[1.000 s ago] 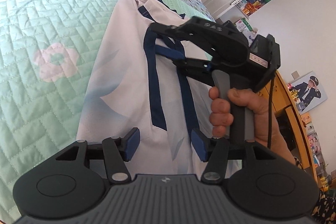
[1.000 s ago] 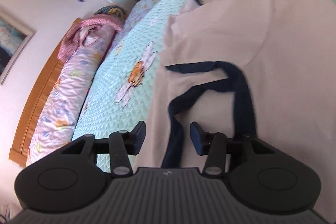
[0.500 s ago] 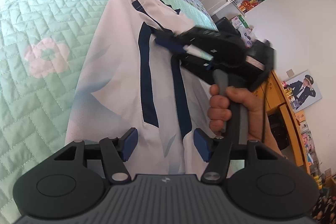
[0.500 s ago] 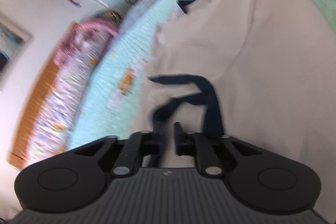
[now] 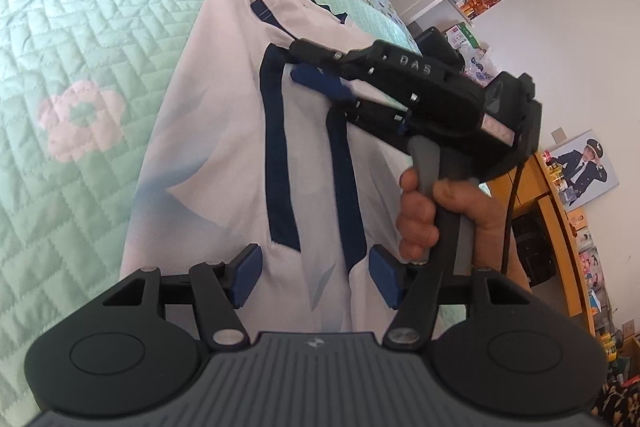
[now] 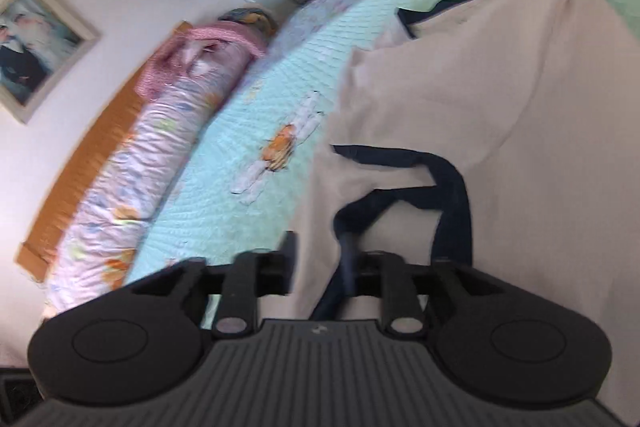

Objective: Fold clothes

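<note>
Half a second back the right gripper (image 6: 320, 265) was pinched nearly together; now its jaws are standing apart again, straddling the dark ribbon (image 6: 452, 195) low in the frame. Lower centre in the left view, the left gripper (image 5: 316, 277) is hanging spread wide over the white shirt (image 5: 224, 131), which is lying flat on the green quilt (image 5: 60, 39).

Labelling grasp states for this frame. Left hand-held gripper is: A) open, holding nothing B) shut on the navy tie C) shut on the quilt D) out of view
A: in the left wrist view the left hand-held gripper has its blue pads wide apart over the white garment, with the navy tie lying between them ungripped.
</note>
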The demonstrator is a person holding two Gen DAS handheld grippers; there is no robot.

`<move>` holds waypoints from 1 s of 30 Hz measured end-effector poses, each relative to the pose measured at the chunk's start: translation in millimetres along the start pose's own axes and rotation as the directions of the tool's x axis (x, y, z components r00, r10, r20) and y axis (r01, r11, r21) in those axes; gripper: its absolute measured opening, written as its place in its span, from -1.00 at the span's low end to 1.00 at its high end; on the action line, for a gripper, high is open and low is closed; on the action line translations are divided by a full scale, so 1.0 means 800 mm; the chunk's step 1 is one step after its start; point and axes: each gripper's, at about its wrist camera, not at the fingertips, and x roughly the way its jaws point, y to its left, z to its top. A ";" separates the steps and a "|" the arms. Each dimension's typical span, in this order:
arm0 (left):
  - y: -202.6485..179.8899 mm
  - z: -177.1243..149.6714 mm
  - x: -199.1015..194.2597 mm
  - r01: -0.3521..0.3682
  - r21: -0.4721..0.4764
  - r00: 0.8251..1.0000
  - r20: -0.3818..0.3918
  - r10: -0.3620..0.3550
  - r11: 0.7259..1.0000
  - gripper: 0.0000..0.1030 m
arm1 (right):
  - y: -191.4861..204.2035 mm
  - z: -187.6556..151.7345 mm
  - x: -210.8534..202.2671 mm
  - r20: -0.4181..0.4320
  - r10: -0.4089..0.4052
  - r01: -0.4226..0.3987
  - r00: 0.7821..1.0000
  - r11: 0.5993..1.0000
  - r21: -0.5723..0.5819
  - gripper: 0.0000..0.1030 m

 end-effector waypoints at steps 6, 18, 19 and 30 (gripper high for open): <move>-0.023 0.046 -0.001 -0.001 0.027 0.999 0.041 0.000 1.000 0.20 | -0.040 0.015 -0.024 0.070 -0.014 0.013 0.997 1.000 0.020 -0.32; -0.154 0.254 0.194 -0.192 0.491 0.972 0.213 0.097 0.850 0.20 | -0.141 0.051 -0.109 0.438 -0.208 0.153 0.875 0.976 0.158 -0.16; -0.164 0.269 0.221 -0.198 0.507 0.972 0.210 0.103 0.839 0.20 | -0.138 0.054 -0.106 0.434 -0.198 0.151 0.879 0.979 0.140 -0.24; -0.175 0.351 0.388 -0.187 0.527 0.982 0.071 0.177 0.829 0.20 | -0.115 0.052 -0.085 0.374 -0.317 0.326 0.871 0.945 0.041 -0.27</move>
